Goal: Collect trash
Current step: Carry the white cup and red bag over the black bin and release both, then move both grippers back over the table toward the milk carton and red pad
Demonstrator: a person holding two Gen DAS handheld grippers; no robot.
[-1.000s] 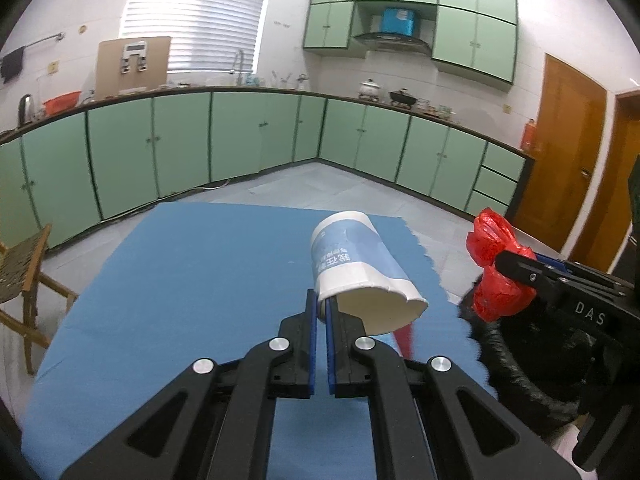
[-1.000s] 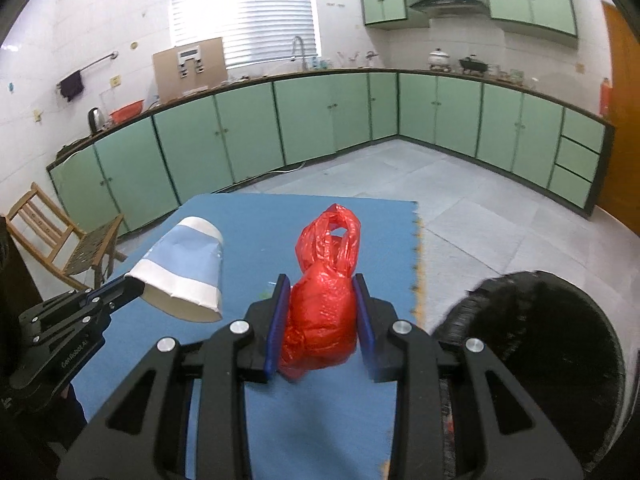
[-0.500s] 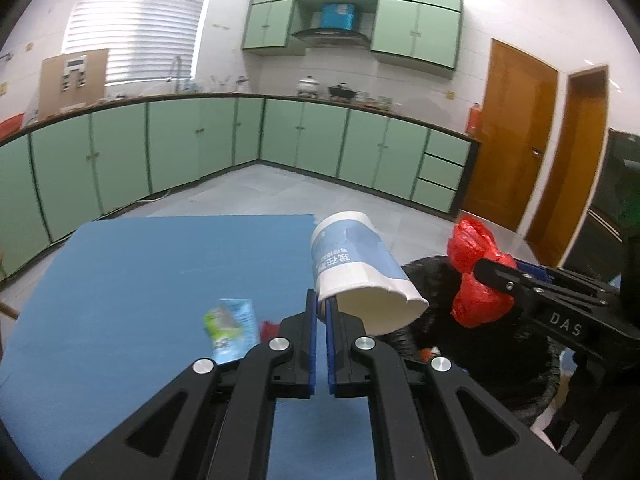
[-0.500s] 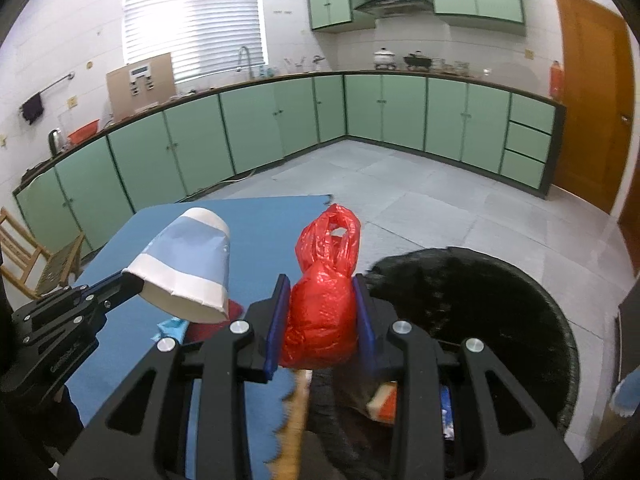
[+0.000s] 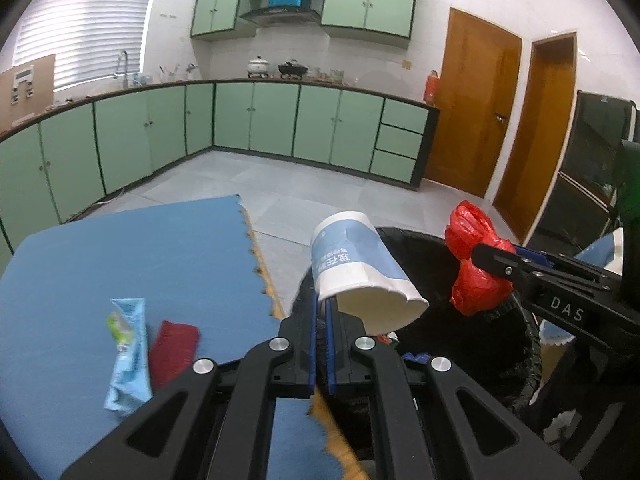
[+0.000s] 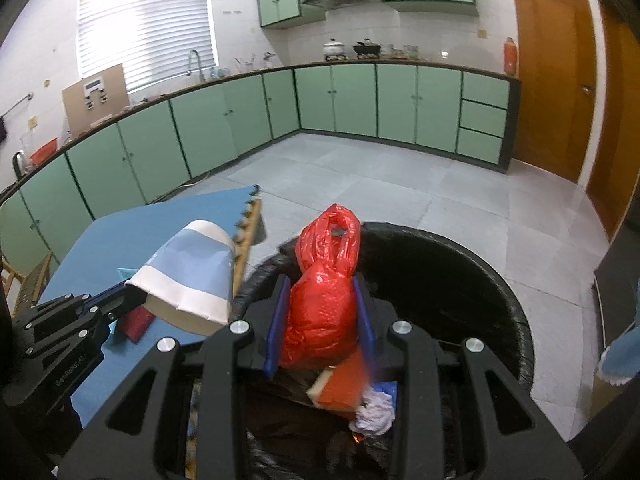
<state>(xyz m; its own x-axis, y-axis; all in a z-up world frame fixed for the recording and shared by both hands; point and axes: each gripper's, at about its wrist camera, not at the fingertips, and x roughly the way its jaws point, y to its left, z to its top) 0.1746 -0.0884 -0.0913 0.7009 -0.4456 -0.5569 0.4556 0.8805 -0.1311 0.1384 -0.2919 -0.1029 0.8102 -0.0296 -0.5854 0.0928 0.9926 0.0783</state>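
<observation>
My left gripper [image 5: 320, 312] pinches the paper cup [image 5: 356, 276] by its rim wall; it may sit only at the bin [image 6: 500, 304] edge and could fall outside. My right gripper [image 6: 322, 320] clamps the red bag [image 6: 324, 300] over the bin mouth; film might cling on release.

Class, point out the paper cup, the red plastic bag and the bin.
paper cup [image 5: 352, 256], left wrist view, blue printed side.
red plastic bag [image 6: 320, 304], right wrist view, crumpled body.
bin [image 6: 516, 300], right wrist view, black-lined rim.
</observation>
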